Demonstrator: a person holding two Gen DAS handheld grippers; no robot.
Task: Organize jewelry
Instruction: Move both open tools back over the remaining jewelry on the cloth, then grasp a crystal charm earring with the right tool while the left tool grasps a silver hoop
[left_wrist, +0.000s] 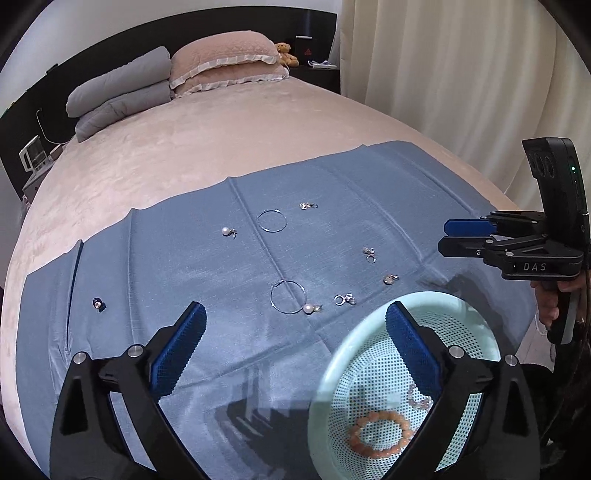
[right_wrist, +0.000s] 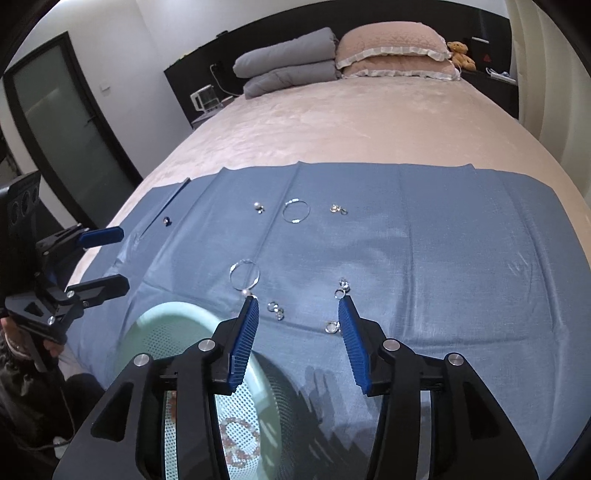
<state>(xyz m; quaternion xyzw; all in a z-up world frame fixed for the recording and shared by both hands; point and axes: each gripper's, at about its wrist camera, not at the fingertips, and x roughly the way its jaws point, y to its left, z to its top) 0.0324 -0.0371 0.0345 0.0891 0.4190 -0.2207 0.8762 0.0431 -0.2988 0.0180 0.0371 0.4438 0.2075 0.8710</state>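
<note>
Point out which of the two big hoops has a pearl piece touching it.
The nearer hoop, by the basket: a pearl piece sits against its rim. The farther hoop lies alone.

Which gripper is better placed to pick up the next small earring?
Right, probably. The right gripper is open, with two small earrings on the blue cloth between its fingers. The left gripper is open farther left, with nothing so near.

Blue cloth (left_wrist: 207, 280), mint perforated basket (left_wrist: 476, 317)

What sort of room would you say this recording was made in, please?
A bedroom, most likely: the work is laid out on a bed with stacked pillows against a dark headboard, and a teddy bear sits beside them.
</note>
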